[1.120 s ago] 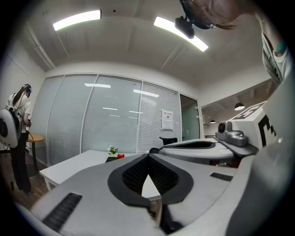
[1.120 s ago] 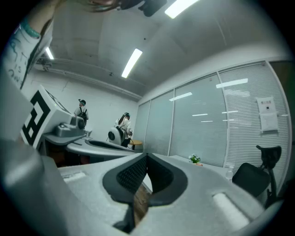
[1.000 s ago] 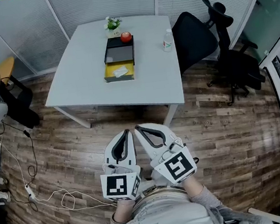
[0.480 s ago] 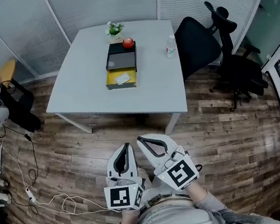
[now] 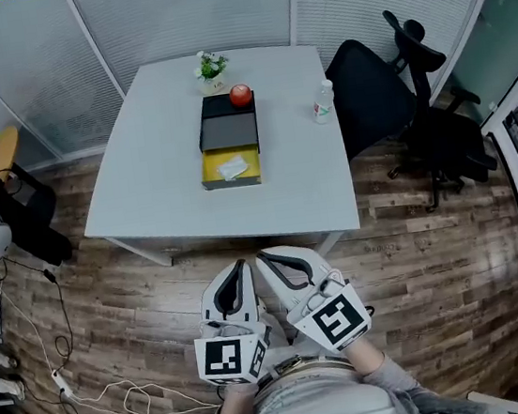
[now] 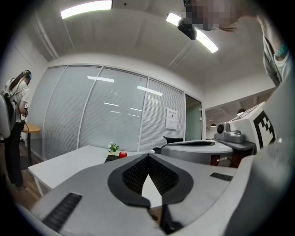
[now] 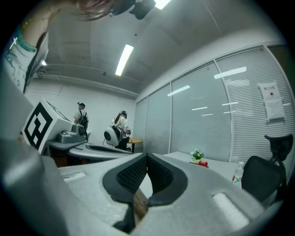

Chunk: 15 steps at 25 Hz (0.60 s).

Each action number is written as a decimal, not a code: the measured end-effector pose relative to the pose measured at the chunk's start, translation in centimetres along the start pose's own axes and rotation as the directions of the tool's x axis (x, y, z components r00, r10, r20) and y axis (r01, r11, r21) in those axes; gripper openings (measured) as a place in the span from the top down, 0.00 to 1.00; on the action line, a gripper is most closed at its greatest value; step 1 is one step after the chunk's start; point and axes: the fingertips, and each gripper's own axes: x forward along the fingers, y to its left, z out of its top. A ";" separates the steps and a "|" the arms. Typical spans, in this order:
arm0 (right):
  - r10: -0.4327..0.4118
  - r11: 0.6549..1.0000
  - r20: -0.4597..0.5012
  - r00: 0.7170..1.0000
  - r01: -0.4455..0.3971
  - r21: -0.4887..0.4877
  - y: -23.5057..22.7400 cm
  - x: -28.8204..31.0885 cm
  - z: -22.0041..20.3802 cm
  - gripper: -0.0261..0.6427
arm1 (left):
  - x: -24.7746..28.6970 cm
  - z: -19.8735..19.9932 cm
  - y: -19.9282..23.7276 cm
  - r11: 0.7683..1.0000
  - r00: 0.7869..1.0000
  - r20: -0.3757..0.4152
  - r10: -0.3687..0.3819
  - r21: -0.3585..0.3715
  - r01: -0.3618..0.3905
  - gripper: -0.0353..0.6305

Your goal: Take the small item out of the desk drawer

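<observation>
Left gripper [image 5: 239, 270] and right gripper [image 5: 262, 258] sit bottom centre, jaws together and empty, well short of the bench [image 5: 150, 168]; small white item [image 5: 233, 167] lies in the open yellow drawer [image 5: 211, 173] mid-frame, so I'd close in, spread one pair, pinch from above.

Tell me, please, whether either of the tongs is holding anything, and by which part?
Nothing is held: the left tongs and the right tongs are both shut and empty.

One drawer [image 5: 230, 168], one apple [image 5: 240, 94], one bottle [image 5: 323, 103]

left gripper [image 6: 147, 156] closed, empty, white table [image 6: 62, 165] ahead
</observation>
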 end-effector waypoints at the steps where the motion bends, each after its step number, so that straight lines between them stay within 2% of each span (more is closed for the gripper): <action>1: -0.006 1.000 0.001 1.000 0.006 -0.008 -0.5 1.0 0.2 0.96 | 0.9 0.6 0.8 1.000 1.000 0.003 -0.009 0.002 0.009 0.95; 8: -0.050 0.999 0.007 0.999 0.051 -0.018 -3.9 7.2 1.3 0.96 | 6.5 2.1 5.2 0.997 0.997 0.005 -0.073 0.015 0.073 0.95; 15: -0.073 0.997 -0.010 0.997 0.073 -0.018 -5.3 10.4 1.3 0.96 | 8.9 2.0 8.0 0.995 0.995 -0.020 -0.098 -0.007 0.098 0.95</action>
